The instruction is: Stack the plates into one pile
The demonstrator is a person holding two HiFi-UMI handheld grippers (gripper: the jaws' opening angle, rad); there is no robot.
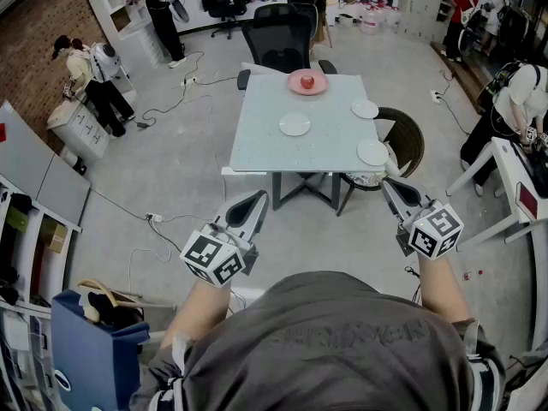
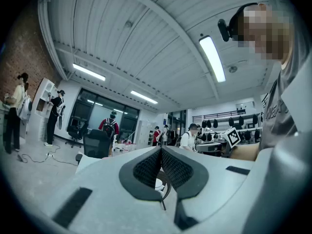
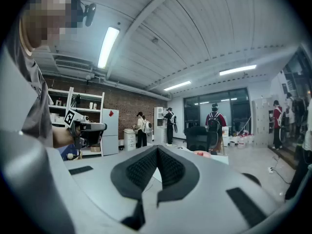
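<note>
A person in a grey shirt (image 1: 342, 341) stands back from a pale counter (image 1: 257, 144), holding the left gripper (image 1: 258, 197) and the right gripper (image 1: 387, 183) out in front, roughly level, short of the counter's near edge and over the floor (image 1: 171, 178). Both grippers have their jaws drawn together, the dark pads meeting at the tips, and neither has hold of anything. Four plates lie apart on the counter, none stacked. A pink plate (image 1: 307, 82) carrying a red fruit (image 1: 306, 81) sits at the middle of the far edge. A centre plate (image 1: 294, 124), white, lies near the middle of the counter. A right-edge plate (image 1: 365, 109), also white, lies by the right edge, towards the far corner. A corner plate (image 1: 372, 152), white too, rests at the near right corner. A black office chair (image 1: 285, 32) is drawn up to the far edge, and a round wicker basket (image 1: 409, 139) stands on the floor just beside the right edge. Other people work along the room's walls.
</note>
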